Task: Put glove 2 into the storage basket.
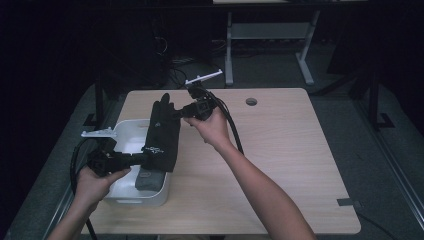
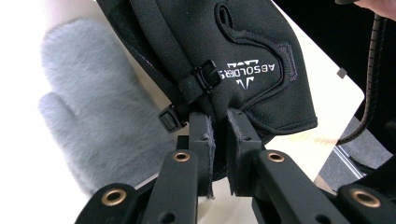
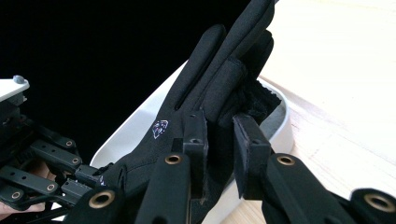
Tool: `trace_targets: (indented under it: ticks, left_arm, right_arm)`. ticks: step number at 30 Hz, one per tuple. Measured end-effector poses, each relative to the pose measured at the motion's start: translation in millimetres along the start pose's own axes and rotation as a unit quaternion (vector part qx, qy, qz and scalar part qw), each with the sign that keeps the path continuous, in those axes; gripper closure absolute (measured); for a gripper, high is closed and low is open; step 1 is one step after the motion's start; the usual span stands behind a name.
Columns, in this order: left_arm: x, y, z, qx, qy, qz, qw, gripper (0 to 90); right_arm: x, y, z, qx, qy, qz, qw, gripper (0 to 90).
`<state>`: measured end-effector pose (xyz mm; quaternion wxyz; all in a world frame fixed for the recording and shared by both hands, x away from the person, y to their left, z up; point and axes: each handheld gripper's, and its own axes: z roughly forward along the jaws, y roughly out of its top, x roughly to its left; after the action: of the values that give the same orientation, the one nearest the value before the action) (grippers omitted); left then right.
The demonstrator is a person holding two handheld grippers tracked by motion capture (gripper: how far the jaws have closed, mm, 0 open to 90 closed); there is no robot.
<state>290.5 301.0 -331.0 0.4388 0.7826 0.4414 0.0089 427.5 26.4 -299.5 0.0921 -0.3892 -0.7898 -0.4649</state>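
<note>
One grey mitten (image 2: 88,116) in white bin (image 1: 127,127), under held black glove (image 1: 162,132).

Glove (image 1: 162,134) over bin (image 1: 129,129) at table (image 1: 280,165) left; mitten (image 1: 150,179) inside.

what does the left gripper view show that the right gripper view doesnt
Left gripper view alone: a grey fuzzy mitten under the black glove, the glove's white ABSOLDER lettering and its small wrist buckle.
Right gripper view alone: the glove's fingers pointing up, with the white bin rim curving behind.
Both: the same black glove, pinched between that view's own two jaws.
</note>
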Motion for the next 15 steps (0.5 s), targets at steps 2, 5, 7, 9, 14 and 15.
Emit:
trace_targets:
  ticks: [2,5,7,9,14,15]
  left_arm:
    - [2.1,-1.7,-2.2,-0.001,0.002,-0.003,1.0000,82.2]
    - [5.8,-4.4,-5.9,-0.002,0.006,-0.009,0.9999,82.2]
    - [8.8,-6.7,-8.4,-0.002,0.008,-0.010,0.9999,82.2]
    - [11.8,-9.5,-10.1,-0.002,0.011,-0.015,0.9998,82.2]
    - [19.5,-16.7,-14.5,-0.002,0.016,-0.024,0.9996,82.2]
    - [20.5,-18.1,-15.0,-0.001,0.017,-0.026,0.9995,82.2]
  right_arm:
    - [0.9,0.9,4.4,0.001,0.002,-0.002,1.0000,76.6]
    - [2.6,2.8,11.2,0.004,0.005,-0.003,1.0000,76.6]
    - [4.1,3.6,16.2,0.004,0.006,-0.001,1.0000,76.5]
    - [5.6,3.9,21.5,0.006,0.009,0.001,0.9999,76.6]
    - [6.8,2.9,33.9,0.014,0.012,0.000,0.9998,76.5]
    - [7.0,2.6,36.0,0.015,0.013,-0.001,0.9998,76.5]
